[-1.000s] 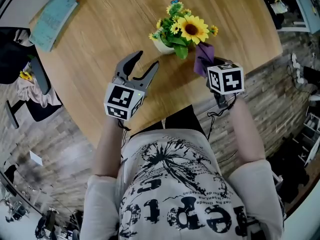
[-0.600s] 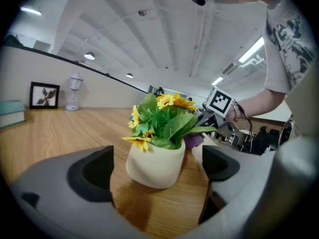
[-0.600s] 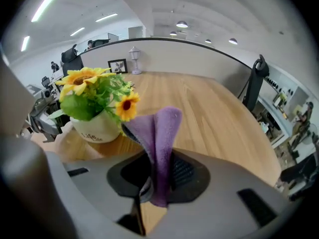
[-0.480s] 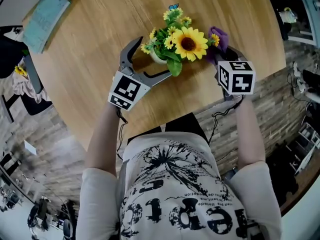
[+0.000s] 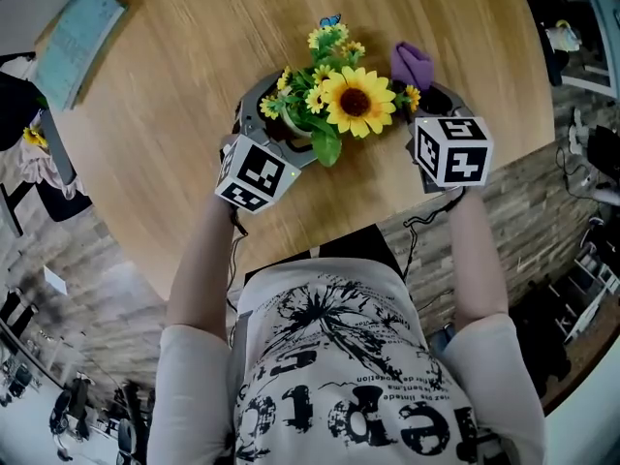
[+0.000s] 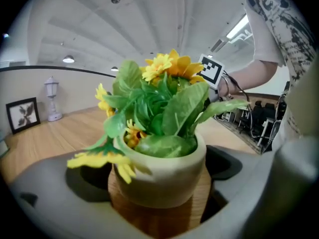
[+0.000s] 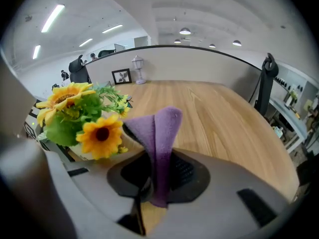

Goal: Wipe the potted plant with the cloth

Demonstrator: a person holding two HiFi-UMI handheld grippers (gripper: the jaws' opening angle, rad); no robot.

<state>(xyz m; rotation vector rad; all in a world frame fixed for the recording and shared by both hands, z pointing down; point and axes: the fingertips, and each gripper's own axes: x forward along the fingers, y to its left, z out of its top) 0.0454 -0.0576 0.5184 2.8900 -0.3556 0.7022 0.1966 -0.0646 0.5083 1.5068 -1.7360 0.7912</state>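
Left gripper [image 5: 283,122], jaws just opened wide, straddled the round cream pot of yellow sunflowers [image 6: 162,176] while right gripper [image 7: 154,183] pinched the folded purple cloth [image 7: 162,133].

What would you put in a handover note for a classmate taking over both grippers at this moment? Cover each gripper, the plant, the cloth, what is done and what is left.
Left gripper: open, jaws have just been opening. The cream pot stands between them, not clamped.
Right gripper: shut on the purple cloth, which sticks up beside the sunflower plant.
Plant: upright on the round wooden table.
Done: cloth in grip and next to the plant.
Left: probably steady the pot, then wipe the leaves and flowers. The cloth is not touching the plant yet.
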